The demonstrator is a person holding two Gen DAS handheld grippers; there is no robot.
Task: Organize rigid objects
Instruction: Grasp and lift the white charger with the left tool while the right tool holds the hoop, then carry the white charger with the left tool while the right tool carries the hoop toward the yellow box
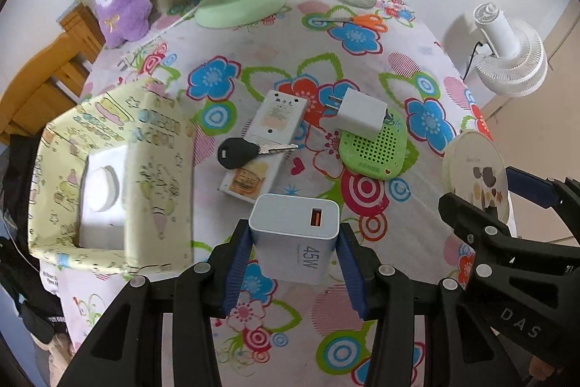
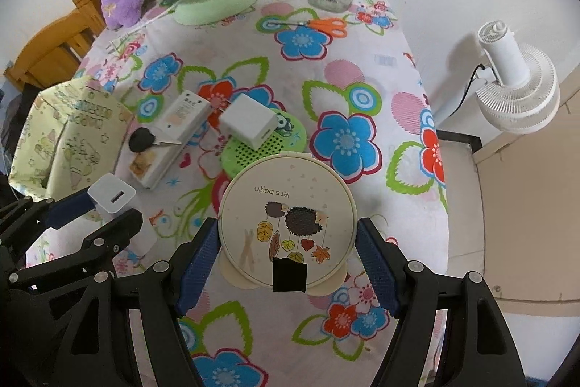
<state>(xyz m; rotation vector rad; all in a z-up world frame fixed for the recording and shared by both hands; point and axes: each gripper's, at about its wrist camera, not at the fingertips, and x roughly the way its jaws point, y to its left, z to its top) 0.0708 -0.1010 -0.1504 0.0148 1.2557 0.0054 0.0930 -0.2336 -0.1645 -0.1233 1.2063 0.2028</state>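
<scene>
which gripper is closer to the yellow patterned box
Left. The left gripper, shut on the 45W charger, is just right of the yellow patterned box. The right gripper, shut on the round case, is farther right, beyond the left one.

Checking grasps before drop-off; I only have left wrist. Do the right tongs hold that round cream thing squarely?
Observer: Yes. The right tongs have a blue pad on each side of the round cream case, across its widest part.
Operator: What's on its face?
Observer: A hedgehog print and the words "lets begin".
Operator: Anything under it?
Observer: Its far edge overlaps the green perforated disc in this view; nearer, only the flowered tablecloth shows.
</scene>
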